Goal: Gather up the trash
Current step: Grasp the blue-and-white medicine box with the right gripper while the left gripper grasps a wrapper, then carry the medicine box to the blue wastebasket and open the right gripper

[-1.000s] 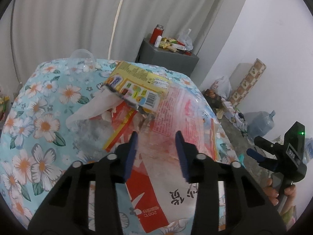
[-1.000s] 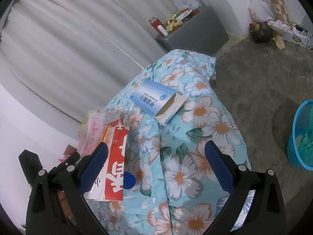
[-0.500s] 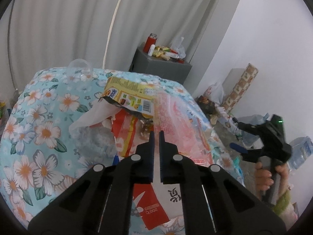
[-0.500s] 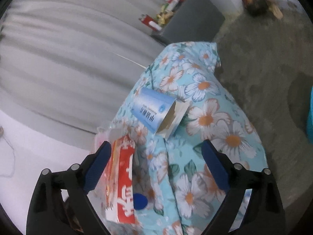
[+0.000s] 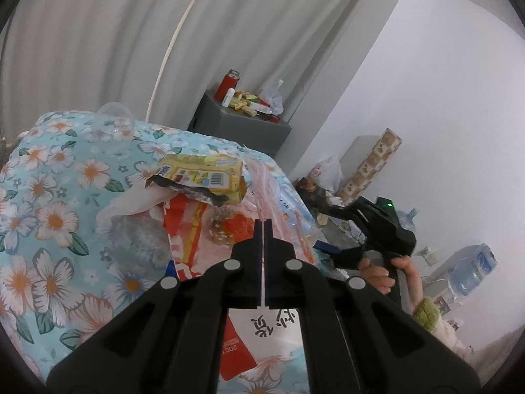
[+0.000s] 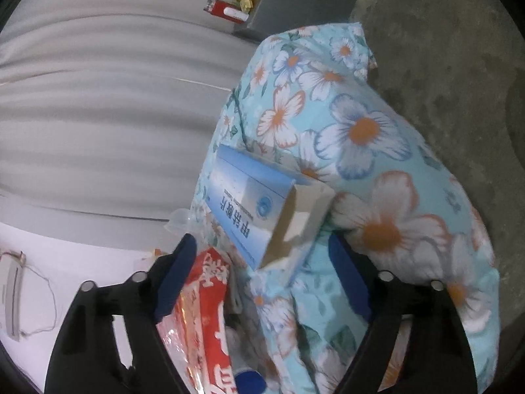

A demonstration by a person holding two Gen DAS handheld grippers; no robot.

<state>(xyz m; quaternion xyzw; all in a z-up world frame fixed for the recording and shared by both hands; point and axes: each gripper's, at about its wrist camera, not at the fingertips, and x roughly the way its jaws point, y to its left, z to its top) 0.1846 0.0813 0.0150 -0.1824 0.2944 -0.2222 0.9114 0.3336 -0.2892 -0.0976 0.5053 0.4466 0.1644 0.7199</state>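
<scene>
A heap of trash lies on a table under a flowered cloth [image 5: 49, 203]. My left gripper [image 5: 263, 226] is shut on the clear pink plastic bag [image 5: 275, 197], which stands up in a fold between its pads. Beside it lie a yellow carton [image 5: 203, 174], a red and white wrapper [image 5: 187, 229] and white tissue [image 5: 131, 200]. My right gripper [image 6: 262, 252] is open, its fingers either side of an open blue and white medicine box [image 6: 259, 203]. The red wrapper [image 6: 203, 302] lies by its left finger [image 6: 175, 279].
A clear plastic cup [image 5: 113, 121] stands at the table's far side. A grey cabinet [image 5: 239, 128] with a red flask [image 5: 226, 83] and clutter stands behind. Water jugs [image 5: 469, 269] and boxes [image 5: 370, 167] crowd the floor at right. Concrete floor [image 6: 443, 32] lies beyond the table.
My left gripper has shut on the pink plastic bag and lifted it slightly. My right gripper has moved forward to straddle the blue box.
</scene>
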